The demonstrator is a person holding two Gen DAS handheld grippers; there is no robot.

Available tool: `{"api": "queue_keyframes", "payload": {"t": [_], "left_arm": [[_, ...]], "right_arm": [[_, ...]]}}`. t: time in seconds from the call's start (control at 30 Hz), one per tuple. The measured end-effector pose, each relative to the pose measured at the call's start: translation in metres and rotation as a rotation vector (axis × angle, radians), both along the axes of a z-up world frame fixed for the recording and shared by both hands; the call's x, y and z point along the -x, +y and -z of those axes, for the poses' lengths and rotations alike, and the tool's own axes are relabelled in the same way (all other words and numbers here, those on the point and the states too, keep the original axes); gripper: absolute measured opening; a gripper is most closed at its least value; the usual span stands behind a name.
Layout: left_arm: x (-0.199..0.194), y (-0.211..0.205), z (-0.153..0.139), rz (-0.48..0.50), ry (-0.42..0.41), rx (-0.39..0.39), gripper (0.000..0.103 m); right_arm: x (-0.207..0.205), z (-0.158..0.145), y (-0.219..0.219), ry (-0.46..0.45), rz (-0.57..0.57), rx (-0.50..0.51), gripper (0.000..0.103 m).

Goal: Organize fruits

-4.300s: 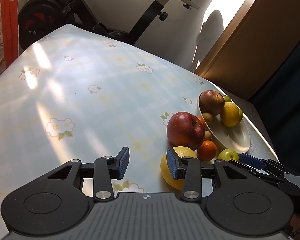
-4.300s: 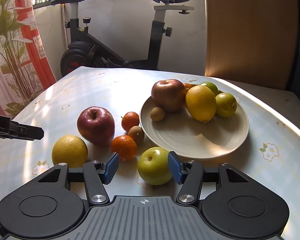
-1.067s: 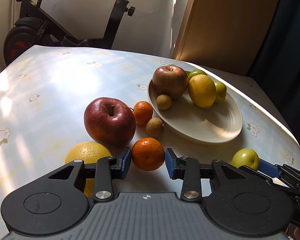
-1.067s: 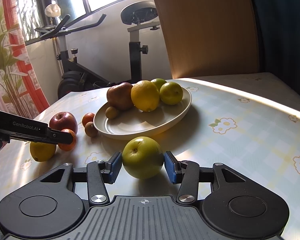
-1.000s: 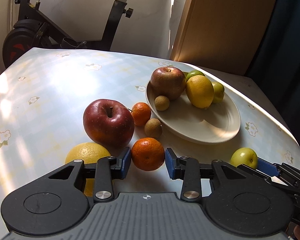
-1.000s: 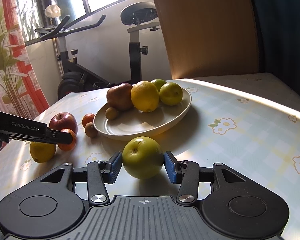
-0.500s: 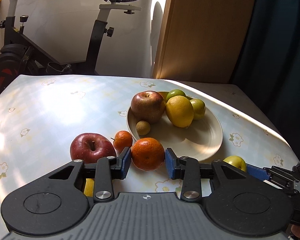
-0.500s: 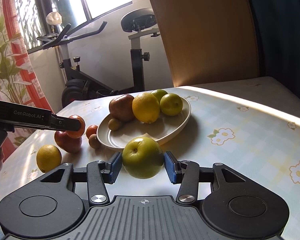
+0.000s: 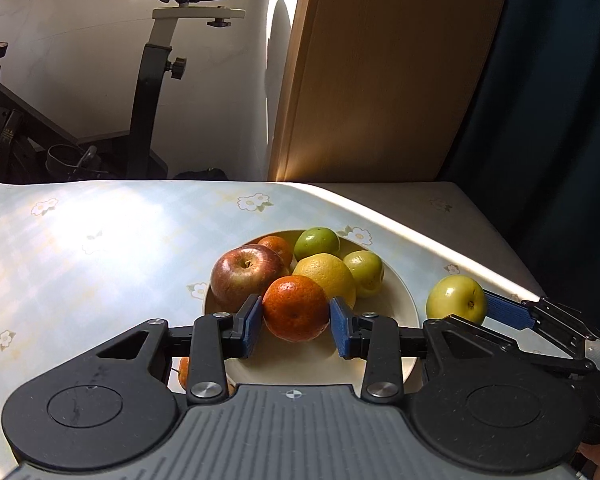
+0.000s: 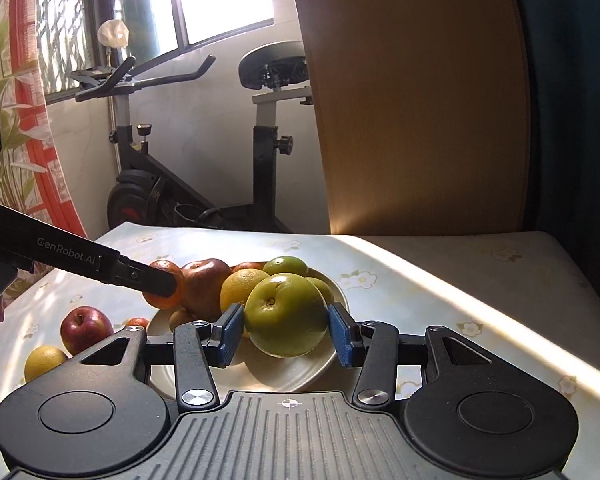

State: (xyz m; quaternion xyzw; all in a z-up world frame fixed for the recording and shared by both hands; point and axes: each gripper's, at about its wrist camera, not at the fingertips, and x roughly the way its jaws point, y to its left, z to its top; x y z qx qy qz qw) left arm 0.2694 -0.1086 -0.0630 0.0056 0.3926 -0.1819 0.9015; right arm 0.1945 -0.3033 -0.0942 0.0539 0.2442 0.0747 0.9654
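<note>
Left tongs (image 9: 295, 322) grip tangerine (image 9: 295, 307), round, stem dimple facing camera

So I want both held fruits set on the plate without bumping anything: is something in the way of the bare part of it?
Nothing visible blocks it. The left gripper holds the mandarin and the right gripper the green apple above the plate. The piled fruit fills its far side; the near side is bare.

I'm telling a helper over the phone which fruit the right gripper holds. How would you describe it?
Find the cream plate of fruit on the floral tablecloth. Just in front, the right gripper clamps a green apple, larger than the green fruits on the plate.
</note>
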Motion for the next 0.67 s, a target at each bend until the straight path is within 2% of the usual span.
{"api": "queue_keyframes", "payload": {"t": [0.1,0.2,0.43,0.67], "left_arm": [[-0.010,-0.004,0.018,-0.001,0.062,-0.015,0.039],[-0.016,-0.005,0.033,0.000,0.091,-0.028,0.039],[-0.031,-0.010,0.050,0.014,0.113,-0.045,0.039],[-0.034,-0.013,0.056,0.018,0.110,-0.042,0.039]], "right_arm": [[-0.018,0.013,0.005,0.046,-0.023,0.036,0.043],[-0.031,0.023,0.009,0.077,-0.034,0.061,0.043],[-0.042,0.033,0.013,0.090,-0.041,0.082,0.043],[-0.046,0.039,0.017,0.093,-0.050,0.095,0.043]]}}
